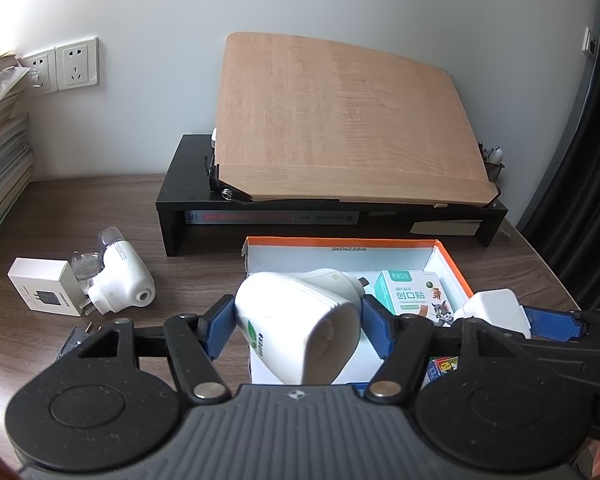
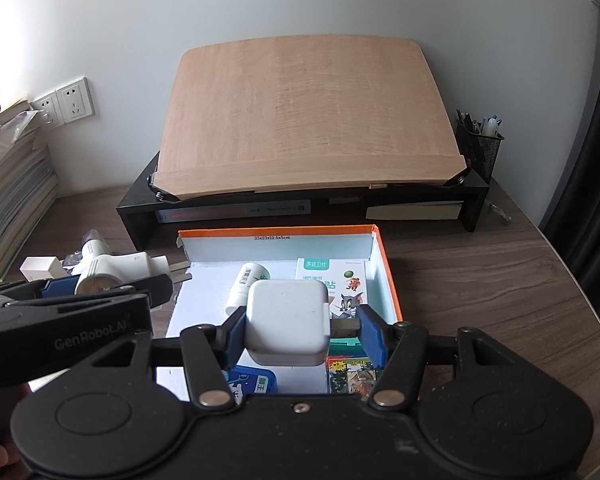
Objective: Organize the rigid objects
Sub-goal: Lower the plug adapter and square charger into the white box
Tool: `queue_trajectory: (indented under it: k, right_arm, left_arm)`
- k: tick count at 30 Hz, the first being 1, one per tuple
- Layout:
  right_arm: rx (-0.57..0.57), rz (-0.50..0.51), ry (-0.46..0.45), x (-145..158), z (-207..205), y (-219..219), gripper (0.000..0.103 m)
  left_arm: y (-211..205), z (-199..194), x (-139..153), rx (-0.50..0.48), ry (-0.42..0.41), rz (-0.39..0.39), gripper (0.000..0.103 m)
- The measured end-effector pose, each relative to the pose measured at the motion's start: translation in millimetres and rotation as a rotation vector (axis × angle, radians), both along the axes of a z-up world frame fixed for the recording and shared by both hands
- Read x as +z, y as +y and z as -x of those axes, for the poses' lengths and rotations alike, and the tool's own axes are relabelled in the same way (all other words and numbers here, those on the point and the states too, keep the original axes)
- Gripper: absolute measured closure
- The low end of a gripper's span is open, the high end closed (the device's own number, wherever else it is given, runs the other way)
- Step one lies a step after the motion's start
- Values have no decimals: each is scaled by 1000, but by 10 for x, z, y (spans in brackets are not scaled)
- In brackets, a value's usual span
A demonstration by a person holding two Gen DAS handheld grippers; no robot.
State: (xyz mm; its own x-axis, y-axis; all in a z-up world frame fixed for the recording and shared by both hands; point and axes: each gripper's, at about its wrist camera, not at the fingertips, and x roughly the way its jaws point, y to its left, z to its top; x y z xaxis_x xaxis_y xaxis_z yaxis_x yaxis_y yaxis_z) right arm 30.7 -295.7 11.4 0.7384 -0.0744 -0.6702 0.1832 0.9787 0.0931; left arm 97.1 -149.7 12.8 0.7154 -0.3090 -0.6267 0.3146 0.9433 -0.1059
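My left gripper (image 1: 298,326) is shut on a white plug-in device (image 1: 300,320) and holds it over the left part of the orange-rimmed box (image 1: 452,264). My right gripper (image 2: 300,330) is shut on a white charger cube (image 2: 286,322) above the box (image 2: 388,272). The box holds a bandage carton (image 2: 332,284), a white bottle (image 2: 246,286) and colourful packs (image 2: 354,376). The left gripper shows in the right wrist view (image 2: 76,300) at the left, and the charger cube shows in the left wrist view (image 1: 496,312).
On the desk left of the box lie a white plug-in device (image 1: 120,284) and a small white carton (image 1: 46,290). A black riser (image 2: 472,196) with a wooden board (image 2: 300,116) stands behind. A paper stack (image 1: 0,152) is at left, a pen cup (image 2: 480,148) at right.
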Motion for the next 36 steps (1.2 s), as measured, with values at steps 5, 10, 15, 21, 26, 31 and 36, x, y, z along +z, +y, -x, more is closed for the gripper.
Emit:
queue_trajectory:
  k: [5, 10, 15, 21, 26, 31, 36]
  right_arm:
    - [-1, 1, 0, -2, -7, -3, 33]
    - [-2, 1, 3, -11, -30, -20, 33]
    - [-6, 0, 2, -15, -58, -42, 33]
    - [-9, -2, 7, -23, -134, -99, 33]
    - [-4, 2, 10, -32, -209, -141, 33]
    - [0, 7, 19, -49, -295, -194, 33]
    - [7, 8, 28, -86, -388, -256, 33]
  left_arm:
    - [1, -7, -4, -1, 1, 1, 35]
    - [-9, -36, -14, 1, 4, 1, 35]
    - [-20, -65, -26, 2, 7, 1, 35]
    - [-44, -121, -55, 7, 15, 2, 35]
    - [-77, -174, -80, 10, 22, 4, 35]
    - [-128, -241, -114, 16, 30, 7, 35]
    - [-194, -294, -163, 13, 44, 6, 35]
